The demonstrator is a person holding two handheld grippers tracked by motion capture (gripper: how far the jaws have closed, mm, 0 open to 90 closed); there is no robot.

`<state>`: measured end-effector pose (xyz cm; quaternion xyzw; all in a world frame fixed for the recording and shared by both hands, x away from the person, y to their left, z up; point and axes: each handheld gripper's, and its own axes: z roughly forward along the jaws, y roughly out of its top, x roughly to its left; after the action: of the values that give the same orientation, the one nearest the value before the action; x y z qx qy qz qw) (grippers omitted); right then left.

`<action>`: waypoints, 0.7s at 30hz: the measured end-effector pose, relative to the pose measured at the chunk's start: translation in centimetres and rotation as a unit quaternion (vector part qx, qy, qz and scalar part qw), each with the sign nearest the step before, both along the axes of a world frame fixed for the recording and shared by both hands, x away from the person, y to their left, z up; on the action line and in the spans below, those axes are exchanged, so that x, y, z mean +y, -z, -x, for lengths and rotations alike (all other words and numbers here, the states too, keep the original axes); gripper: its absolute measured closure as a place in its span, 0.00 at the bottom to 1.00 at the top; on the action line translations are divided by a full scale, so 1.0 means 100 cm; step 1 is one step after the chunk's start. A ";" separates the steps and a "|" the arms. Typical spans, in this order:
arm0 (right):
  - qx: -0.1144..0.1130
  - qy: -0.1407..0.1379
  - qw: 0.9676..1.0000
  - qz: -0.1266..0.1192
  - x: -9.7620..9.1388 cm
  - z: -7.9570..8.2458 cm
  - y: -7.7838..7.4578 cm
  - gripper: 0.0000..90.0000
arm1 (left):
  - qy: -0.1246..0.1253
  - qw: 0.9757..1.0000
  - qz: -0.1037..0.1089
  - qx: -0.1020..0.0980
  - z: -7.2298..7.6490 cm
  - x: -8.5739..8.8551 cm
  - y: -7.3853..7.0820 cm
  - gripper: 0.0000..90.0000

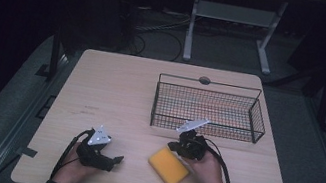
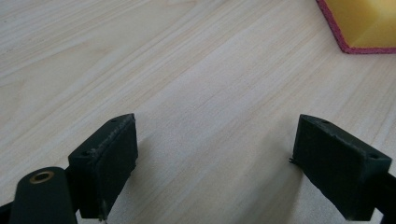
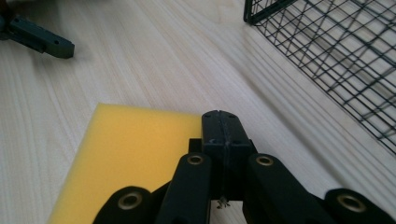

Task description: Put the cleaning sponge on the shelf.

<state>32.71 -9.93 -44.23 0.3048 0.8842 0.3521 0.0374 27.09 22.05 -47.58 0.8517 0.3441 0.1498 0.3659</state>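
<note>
Nothing seems done yet, as far as I can judge: the yellow sponge lies flat on the table, near its front edge and between the two hands, and the wire basket behind it is empty. The right gripper hovers at the far corner of the sponge with its jaws pressed together on nothing, so it must open before it can take the sponge. The left gripper rests low on the table with its jaws spread apart, only bare wood between them. I suppose the work is to bring the sponge into the basket, so all is left to do. The sponge is a soft foam slab, rectangular, with a thin dark red layer under it. The basket is of thin black wire, with an open grid. The table is pale wood with fine grain.
</note>
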 end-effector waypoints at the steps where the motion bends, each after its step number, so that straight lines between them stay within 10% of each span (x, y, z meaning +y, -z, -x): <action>1: -0.002 0.001 1.000 0.000 -0.002 0.000 -0.002 0.99 | 0.000 1.000 -0.001 0.000 0.000 0.000 0.000 0.15; 21: 0.026 0.037 0.999 0.012 -0.026 0.007 -0.021 0.52 | 0.001 1.000 -0.001 -0.001 0.000 0.000 0.000 0.15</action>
<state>31.97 -12.58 -42.08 0.3455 0.8771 0.3321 0.0312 27.10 22.07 -47.58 0.8519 0.3432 0.1505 0.3657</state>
